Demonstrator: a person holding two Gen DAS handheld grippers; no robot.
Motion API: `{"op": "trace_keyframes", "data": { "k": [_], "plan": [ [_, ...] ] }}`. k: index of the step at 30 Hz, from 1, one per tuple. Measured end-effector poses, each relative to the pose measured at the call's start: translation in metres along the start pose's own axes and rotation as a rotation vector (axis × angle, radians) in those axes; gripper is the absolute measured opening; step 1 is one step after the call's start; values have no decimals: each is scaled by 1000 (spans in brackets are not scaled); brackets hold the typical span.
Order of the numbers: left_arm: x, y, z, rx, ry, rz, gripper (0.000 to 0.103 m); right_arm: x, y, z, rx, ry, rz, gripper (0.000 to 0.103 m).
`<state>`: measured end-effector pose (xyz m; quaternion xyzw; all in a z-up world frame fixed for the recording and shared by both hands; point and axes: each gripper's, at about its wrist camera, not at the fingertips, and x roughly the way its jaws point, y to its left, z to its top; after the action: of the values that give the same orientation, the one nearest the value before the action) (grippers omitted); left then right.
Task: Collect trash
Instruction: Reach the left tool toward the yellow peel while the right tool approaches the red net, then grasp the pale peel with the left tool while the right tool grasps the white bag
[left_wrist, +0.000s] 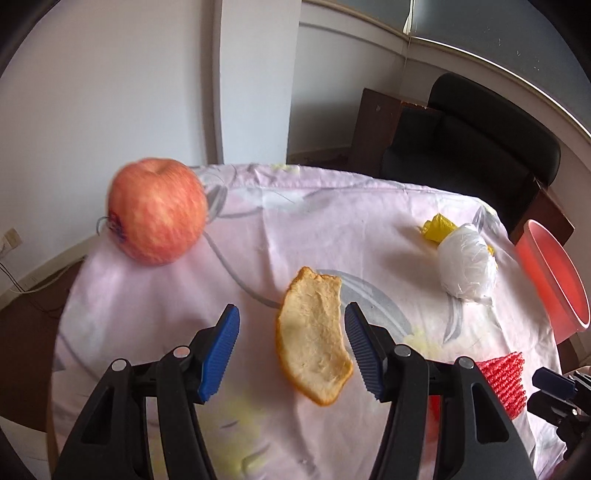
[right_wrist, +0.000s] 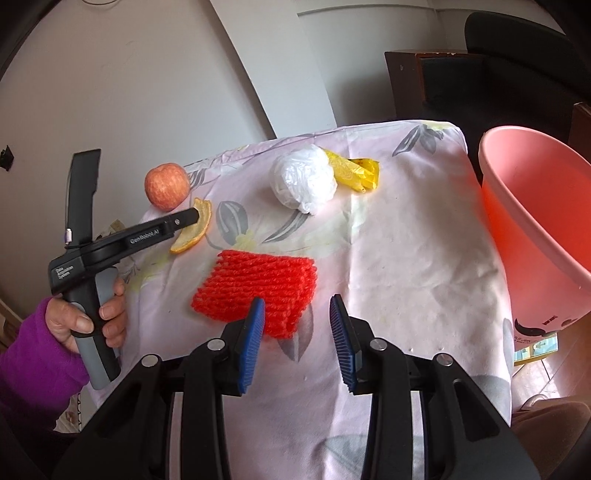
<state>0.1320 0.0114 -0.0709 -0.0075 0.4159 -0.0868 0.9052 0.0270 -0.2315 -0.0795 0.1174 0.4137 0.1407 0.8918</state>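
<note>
1. Straddling the orange peel (left_wrist: 314, 339), the left gripper (left_wrist: 291, 350) has its fingers spread wide, nothing pinched.
2. Right gripper (right_wrist: 297, 343) hovers part-spread, empty, near the red foam net (right_wrist: 255, 288).
3. Next, likely: close on the peel, carry it right to the pink bin (right_wrist: 535, 206).

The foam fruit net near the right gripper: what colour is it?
Bright red-orange foam fruit net, clearest in the right wrist view.

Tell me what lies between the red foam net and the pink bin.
Nothing: in the right wrist view only bare tablecloth separates the red foam net from the pink bin.
</note>
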Motion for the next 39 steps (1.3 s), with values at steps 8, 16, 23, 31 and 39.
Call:
{"op": "trace_keyframes", "data": {
  "k": [8,16,23,31,39],
  "plan": [
    [7,-6,-1,17,18,-34,20,5,-2,22,-9,-21,-14,37],
    [-4,0,-1,0,5,-77,5,18,7,44,-47,-32,-18,37],
    [-29,3,5,-33,-40,-136,4,30,15,64,-70,-53,-20,37],
    [-44,7,5,-52,-57,-163,4,53,21,82,-123,-71,-109,37],
    [-46,3,2,-53,-45,-169,4,65,9,78,-89,-41,-92,18]
  ]
}}
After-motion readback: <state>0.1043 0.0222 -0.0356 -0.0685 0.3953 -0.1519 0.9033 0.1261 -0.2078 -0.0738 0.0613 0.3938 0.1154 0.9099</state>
